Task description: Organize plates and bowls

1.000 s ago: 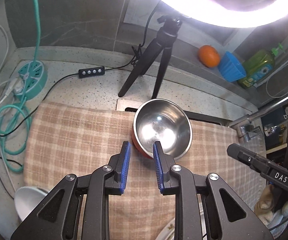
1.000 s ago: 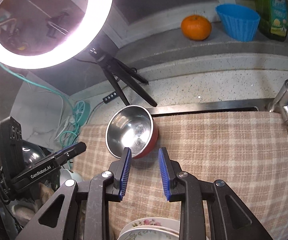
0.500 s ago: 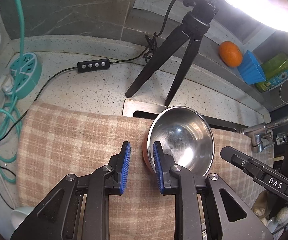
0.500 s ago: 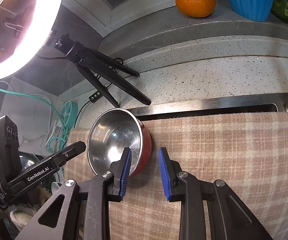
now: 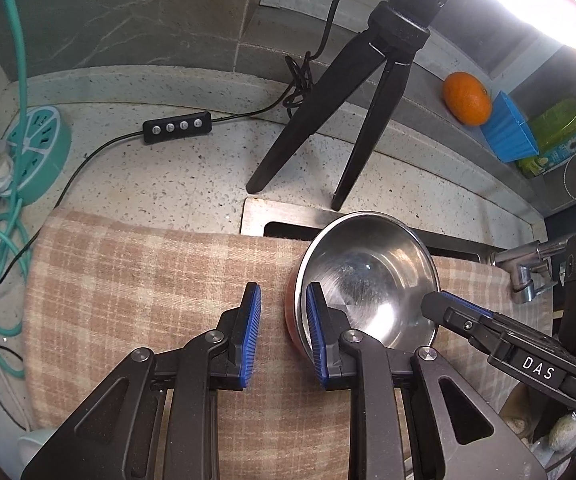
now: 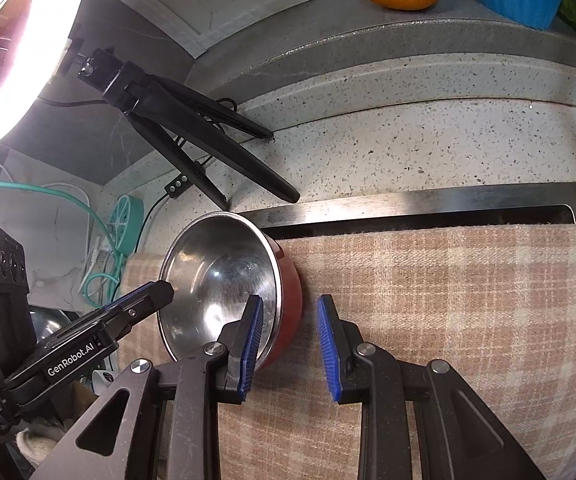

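**Both grippers straddle the rim of 1 steel bowl**

The checked cloth [image 5: 136,280] covers most of the speckled counter [image 5: 192,172] and drapes over the front of the sink [image 6: 428,210], whose metal rim shows behind it. On the cloth, close to that rim, sits the bowl [image 5: 368,276], steel inside and red outside, tilted rather than flat; nothing lies in it.

The left gripper [image 5: 282,336] is parted to a moderate gap. Its right blue pad sits inside the bowl against the wall, its left pad outside over the cloth, so the rim lies between the 2 pads; whether either pad presses the metal cannot be told. The right gripper [image 6: 290,344] mirrors this from the other side: moderately parted, left pad inside the bowl, right pad outside above the cloth, the red wall between them. In the left wrist view its tip shows reaching over the bowl's far edge.

Behind the bowl stands a black tripod [image 5: 352,92] with 2 legs on the counter. On the ledge beyond are a blue fluted cup [image 5: 508,128], its contents hidden, and just beside it an orange [image 5: 466,98].
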The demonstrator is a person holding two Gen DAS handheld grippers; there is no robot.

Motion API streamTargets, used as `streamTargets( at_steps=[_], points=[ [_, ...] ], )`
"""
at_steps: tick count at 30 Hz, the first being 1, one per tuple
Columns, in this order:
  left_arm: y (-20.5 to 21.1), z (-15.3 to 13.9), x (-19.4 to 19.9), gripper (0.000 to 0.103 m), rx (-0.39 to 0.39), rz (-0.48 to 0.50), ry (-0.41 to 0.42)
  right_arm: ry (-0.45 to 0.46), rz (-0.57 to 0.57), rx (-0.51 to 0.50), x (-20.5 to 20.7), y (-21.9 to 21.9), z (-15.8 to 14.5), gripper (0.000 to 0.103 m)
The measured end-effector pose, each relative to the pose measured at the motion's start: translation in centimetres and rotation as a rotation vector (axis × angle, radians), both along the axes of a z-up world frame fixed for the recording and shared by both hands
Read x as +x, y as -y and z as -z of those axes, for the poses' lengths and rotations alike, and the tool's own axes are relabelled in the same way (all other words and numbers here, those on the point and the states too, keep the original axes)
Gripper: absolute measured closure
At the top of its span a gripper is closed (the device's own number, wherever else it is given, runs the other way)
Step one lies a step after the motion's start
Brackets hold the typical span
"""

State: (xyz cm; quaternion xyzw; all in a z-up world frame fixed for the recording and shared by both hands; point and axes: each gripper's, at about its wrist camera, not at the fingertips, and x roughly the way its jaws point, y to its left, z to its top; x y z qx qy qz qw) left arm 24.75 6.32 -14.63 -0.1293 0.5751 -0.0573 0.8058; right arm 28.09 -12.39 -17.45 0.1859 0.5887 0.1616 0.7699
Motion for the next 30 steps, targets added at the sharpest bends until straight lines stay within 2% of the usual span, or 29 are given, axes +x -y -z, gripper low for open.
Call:
streamTargets(
  at_steps=[2, 4, 10, 20, 30],
  points=[
    [0.1, 0.0, 0.0, 0.082, 0.003, 0.004, 0.005, -0.002, -0.003, 0.0, 0.1, 0.0, 0.1, 0.084],
    [0.4, 0.0, 0.0, 0.091, 0.004, 0.015, 0.008, -0.005, -0.004, 0.004, 0.0, -0.1, 0.1, 0.087],
    [0.9, 0.0, 0.1, 0.095, 0.017, 0.043, 0.01, -0.01, -0.008, 0.013, -0.1, -0.3, 0.3, 0.094],
    [1.3, -1.1, -0.6, 0.097, 0.023, 0.052, 0.034, 0.007, -0.012, 0.003, -0.9, -0.4, -0.9, 0.094],
    [1.5, -4.2, -2.8, 0.097, 0.005, 0.064, 0.079, 0.057, -0.025, 0.007, -3.2, -0.1, -5.0, 0.094]
  ],
)
